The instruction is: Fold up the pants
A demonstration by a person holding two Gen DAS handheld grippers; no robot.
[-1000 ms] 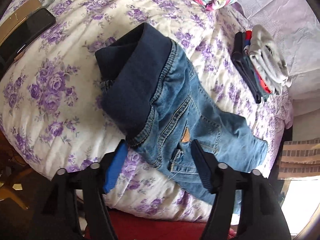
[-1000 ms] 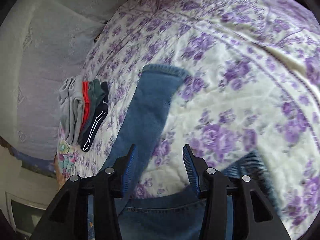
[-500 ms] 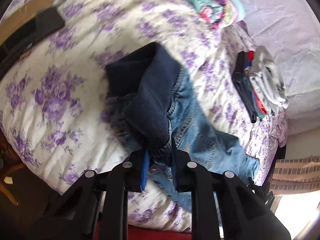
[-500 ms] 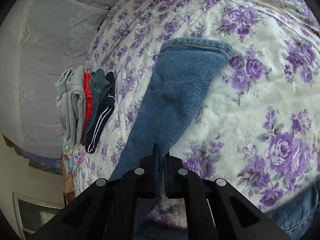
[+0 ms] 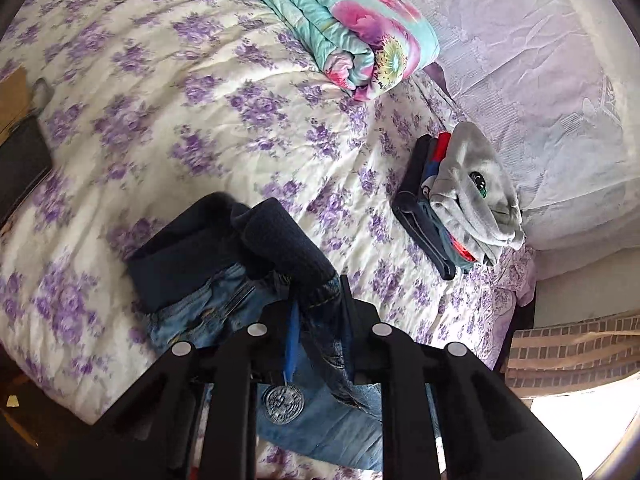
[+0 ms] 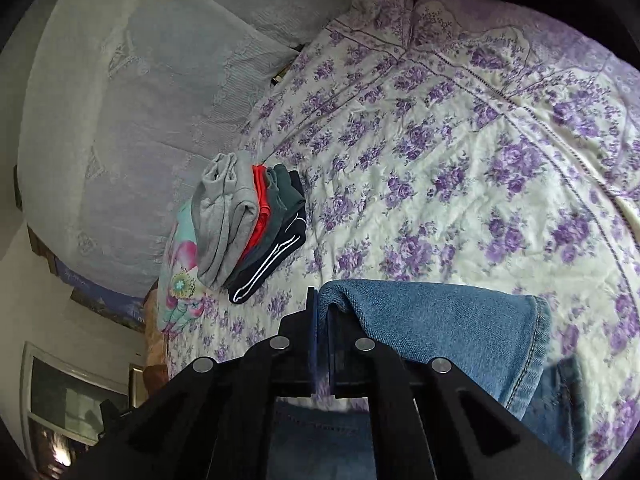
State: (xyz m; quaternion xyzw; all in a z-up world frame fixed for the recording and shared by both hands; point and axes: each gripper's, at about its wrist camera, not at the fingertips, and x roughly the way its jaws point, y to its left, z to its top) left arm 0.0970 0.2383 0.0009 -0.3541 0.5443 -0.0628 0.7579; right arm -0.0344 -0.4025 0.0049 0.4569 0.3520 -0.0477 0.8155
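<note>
The jeans [image 5: 320,420] lie at the near edge of the bed [image 5: 160,120], over its purple-flowered quilt; the left gripper [image 5: 320,300] has its fingers drawn narrow and clamped on the dark navy ribbed waistband [image 5: 288,244], which bunches up in a thick fold just ahead of them; the rest of the waistband sags down onto the quilt beside it. The right gripper [image 6: 320,308] has its fingers pinched almost together on the edge of a denim leg [image 6: 440,320]; the hemmed cuff drapes off to the right of the fingers, clear of the bed. Farther back on the quilt sits a stack of folded clothes [image 6: 248,224], grey on top, red and dark pieces under it; a rolled flowery blanket [image 5: 340,28] lies well apart, toward the head of the bed.
</note>
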